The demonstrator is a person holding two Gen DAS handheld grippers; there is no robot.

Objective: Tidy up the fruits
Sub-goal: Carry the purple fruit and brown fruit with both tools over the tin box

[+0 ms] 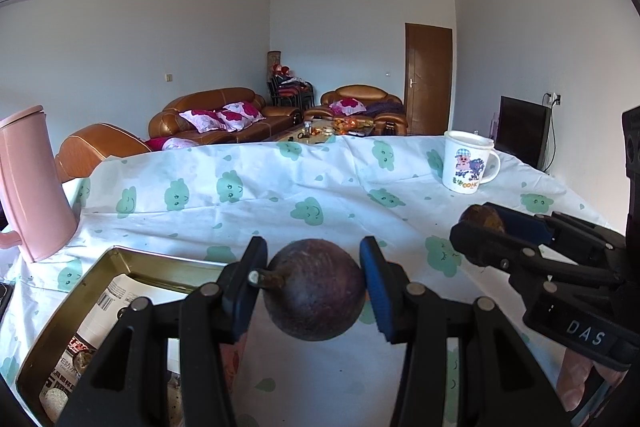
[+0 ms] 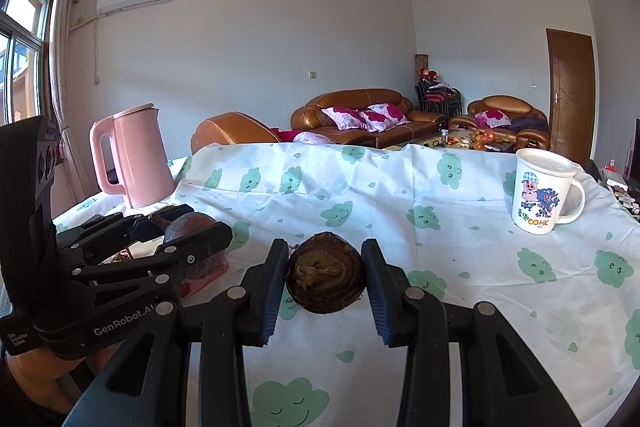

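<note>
My left gripper (image 1: 314,285) is shut on a dark purple round fruit with a stem (image 1: 316,293), held above the clothed table beside a gold metal tin (image 1: 80,311). My right gripper (image 2: 325,277) is shut on a brown, wrinkled round fruit (image 2: 325,278) over the table. The right gripper and its fruit (image 1: 482,221) also show at the right of the left wrist view. The left gripper and its purple fruit (image 2: 192,227) show at the left of the right wrist view.
A pink kettle (image 2: 134,157) stands at the table's far left. A white cartoon mug (image 2: 542,189) stands at the far right. The tin holds printed paper (image 1: 104,311). The white cloth with green clouds (image 2: 360,187) covers the table. Sofas stand beyond.
</note>
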